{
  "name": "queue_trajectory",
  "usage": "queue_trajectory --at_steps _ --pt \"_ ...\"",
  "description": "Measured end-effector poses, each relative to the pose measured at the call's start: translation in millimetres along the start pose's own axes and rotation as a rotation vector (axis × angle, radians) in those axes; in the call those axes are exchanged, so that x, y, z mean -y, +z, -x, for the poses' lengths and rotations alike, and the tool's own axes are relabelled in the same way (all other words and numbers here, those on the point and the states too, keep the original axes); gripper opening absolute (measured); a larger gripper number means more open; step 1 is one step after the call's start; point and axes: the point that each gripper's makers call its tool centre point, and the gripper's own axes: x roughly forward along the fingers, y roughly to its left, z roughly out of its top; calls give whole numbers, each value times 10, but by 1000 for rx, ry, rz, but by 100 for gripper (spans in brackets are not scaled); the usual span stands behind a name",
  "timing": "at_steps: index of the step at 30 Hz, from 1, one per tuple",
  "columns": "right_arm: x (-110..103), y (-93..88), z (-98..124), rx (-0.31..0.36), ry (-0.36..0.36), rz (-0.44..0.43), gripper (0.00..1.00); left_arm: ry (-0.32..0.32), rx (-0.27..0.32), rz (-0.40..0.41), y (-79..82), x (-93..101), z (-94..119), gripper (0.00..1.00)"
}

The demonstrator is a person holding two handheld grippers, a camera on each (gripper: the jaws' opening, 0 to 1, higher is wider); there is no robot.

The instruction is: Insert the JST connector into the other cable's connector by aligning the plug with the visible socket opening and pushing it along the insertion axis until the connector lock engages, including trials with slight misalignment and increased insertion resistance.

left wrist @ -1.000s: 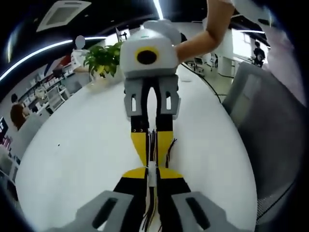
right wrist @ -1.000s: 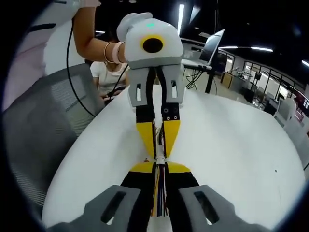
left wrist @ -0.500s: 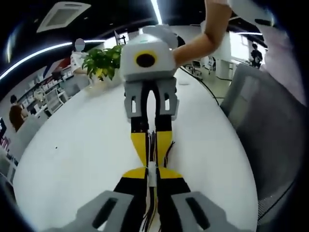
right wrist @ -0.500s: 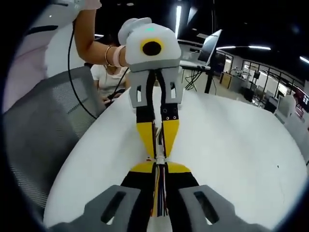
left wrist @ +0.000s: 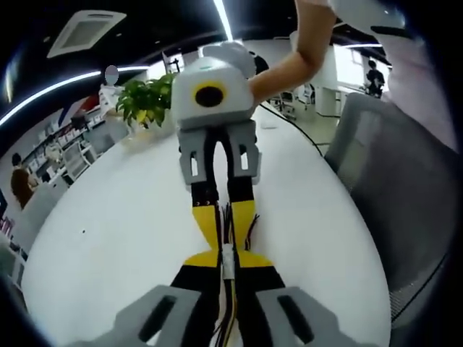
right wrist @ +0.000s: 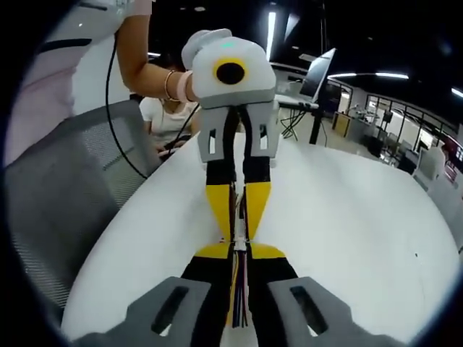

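Barely changed over the last second: both views only drifted, white JST connector (left wrist: 228, 257) stayed joined tip-to-tip above the counter (left wrist: 108, 238). Left hand-held gripper (left wrist: 226, 266) stayed clamped on its wire bundle, right hand-held gripper (right wrist: 239, 253) likewise on its multicoloured wires (right wrist: 238, 289). Probably seated or in final push; lock engagement couldn't be told.

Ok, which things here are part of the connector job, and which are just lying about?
Part of the job: left gripper, right gripper, white connector, wire bundles.

Just about: potted plant, mesh chair, laptop, white table.

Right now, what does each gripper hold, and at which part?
Each is shut on its own cable, just behind the connector: left gripper, right gripper. The white connectors meet tip to tip between them.
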Motion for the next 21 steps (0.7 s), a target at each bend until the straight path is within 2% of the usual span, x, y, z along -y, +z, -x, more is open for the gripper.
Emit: queue_trajectory --at_steps 6,9,12,14,16,21 --pt "33 -3 17 10 -8 -5 4 16 5 2 2 -20 6 0" --pt "20 -8 12 12 -4 -8 4 12 6 39 -10 -15 5 0" --pt "10 -16 3 15 -3 -12 4 14 4 29 -22 -4 5 0" --pt "-3 -21 -3 17 1 -15 4 29 1 33 -34 -25 12 4" --pt "-13 -30 -3 15 2 -15 4 47 -40 21 -130 -53 27 9" --pt "-9 -71 27 8 -6 -21 4 37 -21 45 -158 -20 86 9"
